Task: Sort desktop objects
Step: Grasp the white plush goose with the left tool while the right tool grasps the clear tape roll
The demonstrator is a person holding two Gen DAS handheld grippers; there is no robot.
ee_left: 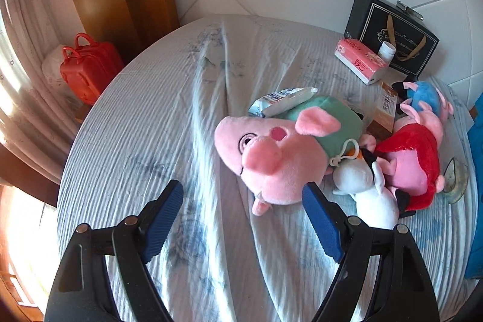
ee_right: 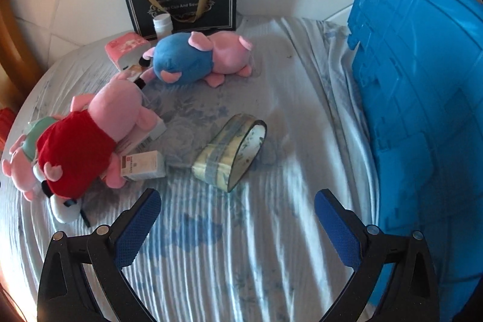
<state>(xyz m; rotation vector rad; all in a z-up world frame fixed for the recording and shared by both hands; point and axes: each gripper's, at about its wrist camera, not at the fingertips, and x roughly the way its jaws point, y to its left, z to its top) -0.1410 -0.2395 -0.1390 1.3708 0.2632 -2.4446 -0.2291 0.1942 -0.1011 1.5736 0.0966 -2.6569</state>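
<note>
Black plastic fingers (ee_left: 163,219) with ribbed blue pads and silver screws.

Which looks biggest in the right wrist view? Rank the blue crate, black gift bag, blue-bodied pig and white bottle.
Largest to smallest, as they look:
1. Blue crate, though it sits nearest the camera
2. Black gift bag
3. Blue-bodied pig, closer than the bag, so unsure
4. White bottle

Three pig toys (ee_right: 187,58), one white soft toy (ee_left: 366,186), one black bag (ee_right: 181,2), one tissue pack (ee_left: 359,59), one white bottle (ee_right: 162,24), one blue crate (ee_right: 422,110), one red case (ee_left: 89,70)
</note>
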